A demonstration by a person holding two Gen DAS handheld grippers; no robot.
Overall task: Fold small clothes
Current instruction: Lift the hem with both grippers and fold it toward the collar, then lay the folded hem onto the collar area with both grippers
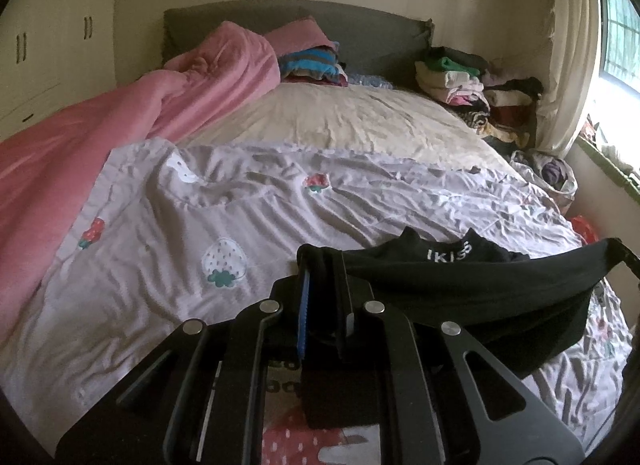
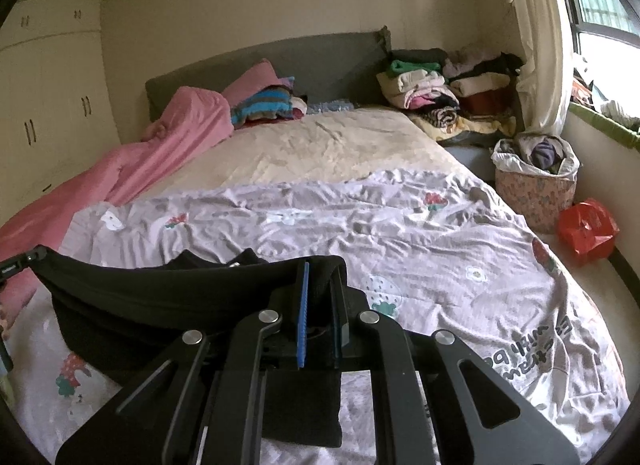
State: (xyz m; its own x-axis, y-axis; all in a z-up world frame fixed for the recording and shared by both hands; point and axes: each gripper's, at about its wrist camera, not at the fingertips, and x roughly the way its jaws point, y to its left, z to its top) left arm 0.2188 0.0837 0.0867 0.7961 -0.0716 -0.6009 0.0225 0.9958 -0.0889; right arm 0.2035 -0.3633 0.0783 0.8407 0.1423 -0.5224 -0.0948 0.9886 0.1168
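Black garment (image 1: 480, 289), stretched between your two grippers, hangs over the near part of the bed (image 1: 352, 121), just above the lilac strawberry-print quilt (image 1: 248, 201); white lettering shows on an upper edge, and its lower part sags in a shallow curve. You see the same cloth (image 2: 160, 293) from the right wrist, running off to the left. Beyond the quilt lies a bare cream sheet (image 2: 320, 145), with a pink duvet (image 1: 80, 137) bunched along the left side up to the grey headboard (image 1: 360, 33). Stacks of folded clothes (image 1: 452, 81) sit at the far right corner of the bed, and a striped blue pile (image 1: 312, 61) sits near the headboard. On the floor to the right stand a patterned laundry basket (image 2: 536, 193) and, just beside it, a red bag (image 2: 586, 231).

Your left gripper (image 1: 324, 265) is clenched on one end of the garment, fabric pinched between its jaws. Your right gripper (image 2: 320, 269) is likewise clamped on the other end.
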